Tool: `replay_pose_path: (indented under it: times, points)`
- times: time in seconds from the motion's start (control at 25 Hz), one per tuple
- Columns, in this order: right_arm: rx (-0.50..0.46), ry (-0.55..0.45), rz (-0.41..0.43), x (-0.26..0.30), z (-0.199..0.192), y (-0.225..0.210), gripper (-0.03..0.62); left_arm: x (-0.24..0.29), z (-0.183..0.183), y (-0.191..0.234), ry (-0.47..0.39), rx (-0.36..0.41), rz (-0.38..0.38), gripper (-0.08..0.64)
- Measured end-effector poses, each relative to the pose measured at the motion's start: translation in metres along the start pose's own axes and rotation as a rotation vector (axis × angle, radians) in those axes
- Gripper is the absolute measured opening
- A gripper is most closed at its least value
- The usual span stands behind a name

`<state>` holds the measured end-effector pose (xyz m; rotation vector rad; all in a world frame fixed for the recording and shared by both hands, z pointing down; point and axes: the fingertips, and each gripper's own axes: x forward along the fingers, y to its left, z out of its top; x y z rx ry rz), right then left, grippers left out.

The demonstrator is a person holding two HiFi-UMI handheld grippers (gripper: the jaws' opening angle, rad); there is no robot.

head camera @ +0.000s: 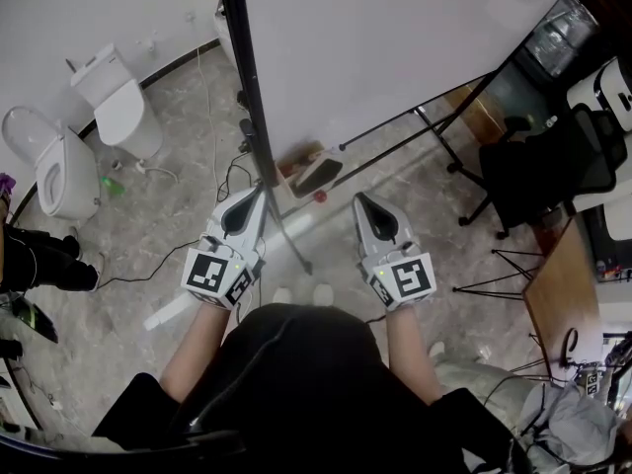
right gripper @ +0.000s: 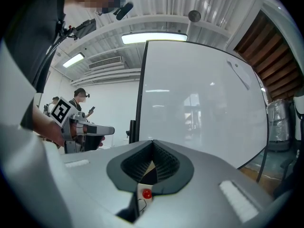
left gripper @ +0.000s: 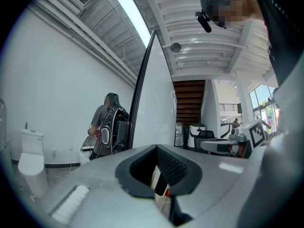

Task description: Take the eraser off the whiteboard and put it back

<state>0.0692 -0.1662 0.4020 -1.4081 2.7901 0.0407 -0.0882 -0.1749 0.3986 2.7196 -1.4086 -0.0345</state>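
Left tongs (head camera: 259, 194) shut and empty, tip beside the whiteboard (head camera: 395, 47) edge; dark oblong eraser (head camera: 318, 173) low by the board's foot, just beyond both tips, long axis slanting lower-left to upper-right, on board or floor unclear; right tongs (head camera: 358, 198) shut, empty.

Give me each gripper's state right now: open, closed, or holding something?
Left gripper: closed, jaw tips together, nothing held.
Right gripper: closed, jaw tips together, nothing held.
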Motion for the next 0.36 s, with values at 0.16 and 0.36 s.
replay_pose_path:
  times: [0.16, 0.36]
  points:
    - [-0.003, 0.001, -0.007, -0.002, 0.001, 0.003, 0.009, -0.005, 0.0, 0.0, -0.002, -0.004, 0.0, 0.003]
    - [-0.011, 0.001, -0.015, -0.005, 0.007, 0.008, 0.009, -0.011, 0.004, -0.001, 0.001, 0.002, -0.008, 0.003]
